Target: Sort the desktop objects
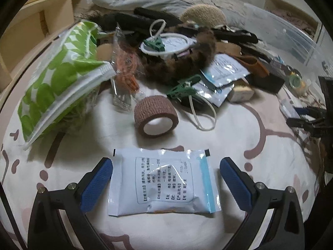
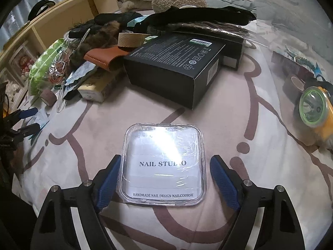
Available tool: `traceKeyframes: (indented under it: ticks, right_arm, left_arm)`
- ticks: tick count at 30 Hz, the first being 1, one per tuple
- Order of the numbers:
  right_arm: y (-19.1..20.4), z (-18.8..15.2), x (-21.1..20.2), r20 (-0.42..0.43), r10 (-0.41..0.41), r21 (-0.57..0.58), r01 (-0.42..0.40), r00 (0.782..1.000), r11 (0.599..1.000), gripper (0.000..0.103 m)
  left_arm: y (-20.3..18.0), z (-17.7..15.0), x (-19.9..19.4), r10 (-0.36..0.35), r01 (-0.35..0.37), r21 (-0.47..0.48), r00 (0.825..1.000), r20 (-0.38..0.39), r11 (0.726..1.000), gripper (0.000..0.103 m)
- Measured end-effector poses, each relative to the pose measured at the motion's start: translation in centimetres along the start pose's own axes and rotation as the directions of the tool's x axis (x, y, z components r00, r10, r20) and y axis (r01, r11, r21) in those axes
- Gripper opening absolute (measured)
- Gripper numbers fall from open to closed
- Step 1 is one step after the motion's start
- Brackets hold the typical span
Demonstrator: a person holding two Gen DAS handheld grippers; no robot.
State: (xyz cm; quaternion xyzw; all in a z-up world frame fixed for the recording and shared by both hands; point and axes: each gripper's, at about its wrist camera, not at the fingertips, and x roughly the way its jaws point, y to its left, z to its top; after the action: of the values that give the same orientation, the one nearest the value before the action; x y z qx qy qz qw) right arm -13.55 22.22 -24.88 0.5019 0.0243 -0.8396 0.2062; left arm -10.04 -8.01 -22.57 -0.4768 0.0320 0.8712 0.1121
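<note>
The left gripper (image 1: pixel 166 179) hangs low over a cream bedsheet (image 1: pixel 260 145) with brown looping lines, its blue-padded fingers (image 1: pixel 97 185) spread wide on either side of a white medicine sachet (image 1: pixel 164 182). The sachet lies flat between the pads, with a narrow gap on the left and a wider one on the right, so neither pad touches it. Just beyond it a roll of brown bandage tape (image 1: pixel 156 116) rests on its side, and to the left a green-and-white zip pouch (image 1: pixel 60 79) leans against the clutter. Farther back are a green clip (image 1: pixel 181 89), more foil sachets (image 1: pixel 222 73) and a furry brown item (image 1: pixel 187 60).

The right gripper (image 2: pixel 165 179) is likewise open, its fingers (image 2: pixel 223 182) bracketing a clear plastic nail box (image 2: pixel 163 164) (the label reads "NAIL STUDIO") that lies flat on the sheet. The left pad sits right against the box's edge, though contact cannot be confirmed; the right pad stands apart from it. Behind the box sits a black carton (image 2: pixel 177 66), and at the right edge a yellow object with a green-rimmed lens (image 2: pixel 314 112). The other gripper shows at the far left of this view.
</note>
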Motion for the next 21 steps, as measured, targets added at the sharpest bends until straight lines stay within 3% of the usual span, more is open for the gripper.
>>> traceKeyframes:
  ticks: [6,11,21]
  right_arm:
    - [-0.2,-0.1,0.0,0.004,0.003,0.001,-0.003,1.0,1.0,0.085]
    - [-0.2,-0.3,0.0,0.006,0.003,0.0,-0.003,1.0,1.0,0.085]
    - [0.0,-0.2,0.1,0.015,0.004,-0.002,-0.004,1.0,1.0,0.085]
  left_arm:
    - [-0.1,0.0,0.7,0.022,-0.018,0.073,0.998,-0.063,0.997,0.103]
    - [-0.2,0.3,1.2,0.016,-0.009,0.071,0.995,-0.094,0.997,0.103]
    - [-1.0,-0.1,1.0,0.044,-0.043,0.019,0.997,-0.063,0.999,0.095]
